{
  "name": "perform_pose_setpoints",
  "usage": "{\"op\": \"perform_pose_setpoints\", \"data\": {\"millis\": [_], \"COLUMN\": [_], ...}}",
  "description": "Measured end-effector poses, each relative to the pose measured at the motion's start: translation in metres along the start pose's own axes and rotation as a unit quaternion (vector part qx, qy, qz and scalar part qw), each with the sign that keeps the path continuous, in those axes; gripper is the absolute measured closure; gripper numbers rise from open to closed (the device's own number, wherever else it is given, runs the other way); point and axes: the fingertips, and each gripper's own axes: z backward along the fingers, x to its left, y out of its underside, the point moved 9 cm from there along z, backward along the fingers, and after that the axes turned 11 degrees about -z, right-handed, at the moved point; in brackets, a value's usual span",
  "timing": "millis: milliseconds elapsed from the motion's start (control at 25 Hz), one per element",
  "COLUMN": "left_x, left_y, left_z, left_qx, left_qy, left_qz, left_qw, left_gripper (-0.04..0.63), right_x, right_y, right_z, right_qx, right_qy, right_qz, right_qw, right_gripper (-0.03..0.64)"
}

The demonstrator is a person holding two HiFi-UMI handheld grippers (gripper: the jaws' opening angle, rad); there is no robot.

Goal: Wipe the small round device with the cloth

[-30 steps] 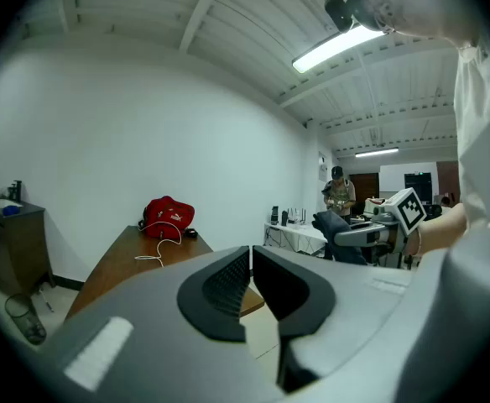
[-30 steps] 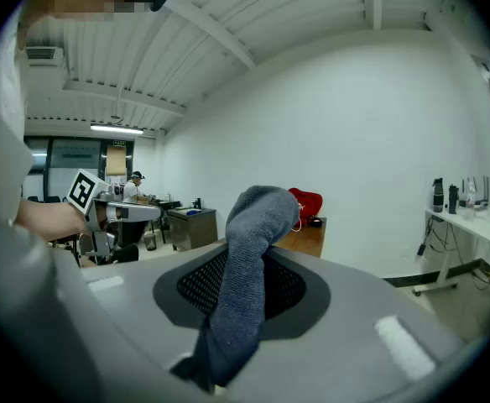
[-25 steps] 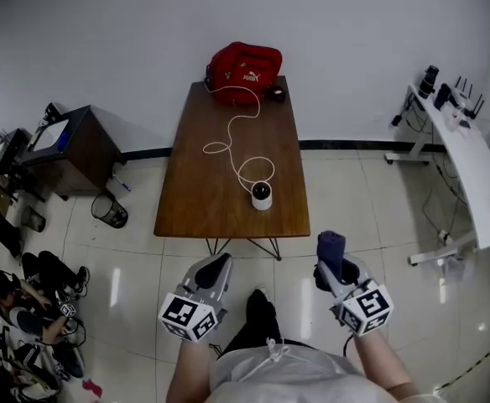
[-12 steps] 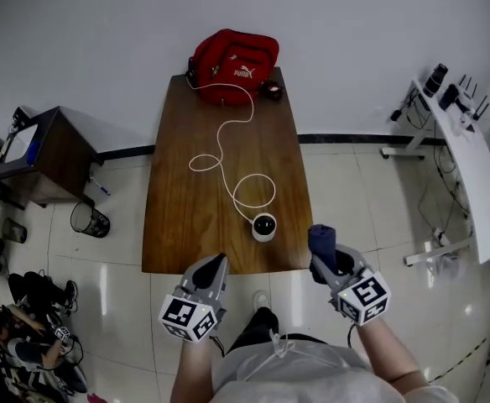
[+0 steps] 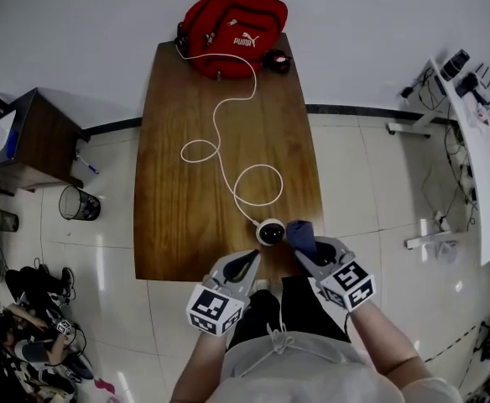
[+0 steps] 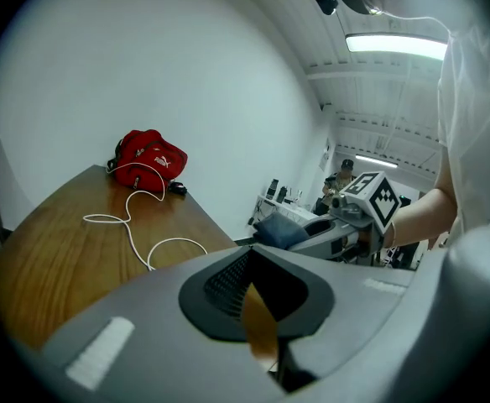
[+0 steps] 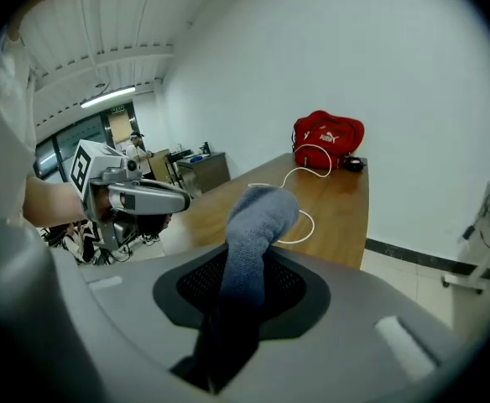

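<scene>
Wooden tabletop (image 5: 186, 225) carries the small round device (image 5: 270, 232) by its near edge. The blue cloth (image 5: 301, 236) is just right of it, clenched in the right claw (image 5: 306, 250). The left claw (image 5: 249, 260), closed and empty, points inward from the near left, with both forearms stretched forward.

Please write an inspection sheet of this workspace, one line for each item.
Surface: wooden table on a tiled floor.
Job's things: device near the table's near edge; blue cloth close beside it on the right.
Clutter: red bag and small dark object at the far end.
Grippers: left gripper shut, fingers empty; right gripper shut on the cloth.
Cables: white cable loops from bag to device.
Surroundings: cabinet and bin at left; white desk at right.
</scene>
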Motion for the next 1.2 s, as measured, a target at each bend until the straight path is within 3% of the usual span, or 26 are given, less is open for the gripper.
{"op": "perform_pose_setpoints", "data": {"millis": [320,600,1040,1120,1200], "left_x": [0.014,0.015,0.022,0.022,0.022], "left_y": [0.010,0.019,0.021,0.022,0.024], "left_z": [-0.046,-0.061,-0.059,-0.058,-0.057], "left_qx": [0.026,0.037,0.022,0.021,0.023], "left_qy": [0.002,-0.009,-0.030,-0.031,-0.033], "left_qz": [0.014,0.048,0.094,0.098,0.100], "left_qw": [0.9995,0.9981,0.9949,0.9944,0.9942], "left_gripper": [0.600,0.599,0.589,0.589,0.589], "right_x": [-0.033,-0.059,-0.076,-0.081,-0.087], "right_y": [0.007,0.012,0.042,0.039,0.022], "right_z": [-0.050,-0.076,-0.112,-0.113,-0.107], "right_qx": [0.083,0.143,0.294,0.297,0.274], "right_qy": [-0.057,-0.119,-0.137,-0.133,-0.133], "right_qz": [0.018,-0.006,-0.007,-0.005,0.003], "right_qw": [0.995,0.982,0.946,0.946,0.952], "right_gripper": [0.512,0.511,0.511,0.511,0.511]}}
